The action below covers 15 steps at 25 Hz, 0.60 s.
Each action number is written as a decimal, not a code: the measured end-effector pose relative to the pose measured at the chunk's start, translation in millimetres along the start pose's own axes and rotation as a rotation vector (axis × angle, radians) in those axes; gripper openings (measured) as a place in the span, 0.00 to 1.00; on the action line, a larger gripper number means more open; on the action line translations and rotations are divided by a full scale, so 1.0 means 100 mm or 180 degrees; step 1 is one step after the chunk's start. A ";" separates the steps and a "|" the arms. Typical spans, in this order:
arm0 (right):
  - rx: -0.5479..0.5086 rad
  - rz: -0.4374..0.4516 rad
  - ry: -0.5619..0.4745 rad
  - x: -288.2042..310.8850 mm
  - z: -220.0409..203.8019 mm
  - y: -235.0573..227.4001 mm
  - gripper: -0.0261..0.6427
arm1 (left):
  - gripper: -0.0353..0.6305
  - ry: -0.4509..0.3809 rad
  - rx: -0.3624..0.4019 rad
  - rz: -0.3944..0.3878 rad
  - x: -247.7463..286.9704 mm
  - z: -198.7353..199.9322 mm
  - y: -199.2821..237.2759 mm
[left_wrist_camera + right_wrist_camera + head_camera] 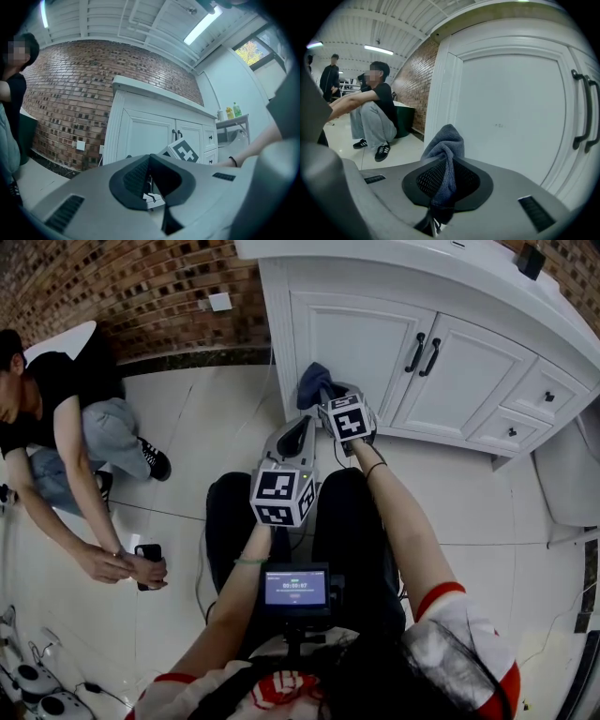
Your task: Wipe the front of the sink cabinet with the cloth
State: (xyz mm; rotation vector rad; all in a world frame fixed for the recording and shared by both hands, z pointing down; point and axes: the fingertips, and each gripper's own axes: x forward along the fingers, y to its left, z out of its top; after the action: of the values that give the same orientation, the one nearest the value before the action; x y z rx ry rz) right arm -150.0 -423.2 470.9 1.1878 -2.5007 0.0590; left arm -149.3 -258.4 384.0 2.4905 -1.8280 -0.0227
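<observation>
Right gripper (443, 185): fingers (427, 180) pinching the blue-grey cloth (446, 143) just in front of the sink cabinet (511, 117). Left gripper (150, 183): fingers (135, 180) pressed together, empty, farther from the cabinet.

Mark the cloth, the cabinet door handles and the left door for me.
cloth (446, 143), right gripper view, on the bunched top fold.
door handles (415, 352), head view, on the middle of the left handle.
left door (511, 122), right gripper view, on its flat centre panel.
</observation>
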 end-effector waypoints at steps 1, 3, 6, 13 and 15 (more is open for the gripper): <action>-0.0004 -0.0034 0.0024 -0.02 -0.04 -0.05 0.12 | 0.09 0.0000 0.0001 -0.0007 0.00 0.00 0.00; -0.0010 -0.0114 0.0063 -0.06 -0.12 -0.18 0.12 | 0.09 -0.0002 0.0004 -0.0010 0.00 0.00 0.01; -0.0015 -0.0244 0.0116 -0.17 -0.30 -0.48 0.12 | 0.09 -0.0002 -0.0002 -0.0010 0.00 -0.01 0.01; 0.0127 -0.0742 0.0338 -0.68 -0.79 -1.34 0.12 | 0.09 0.0001 -0.0007 -0.0033 0.01 0.01 -0.01; 0.0192 -0.0838 0.0379 -0.78 -0.89 -1.52 0.12 | 0.09 0.0007 0.0010 -0.0023 0.02 0.01 -0.03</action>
State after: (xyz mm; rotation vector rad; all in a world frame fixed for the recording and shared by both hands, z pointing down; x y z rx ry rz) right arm 37.5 -445.9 508.9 1.4826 -2.2356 0.1328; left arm -146.5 -259.2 383.4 2.4981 -1.8198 -0.0175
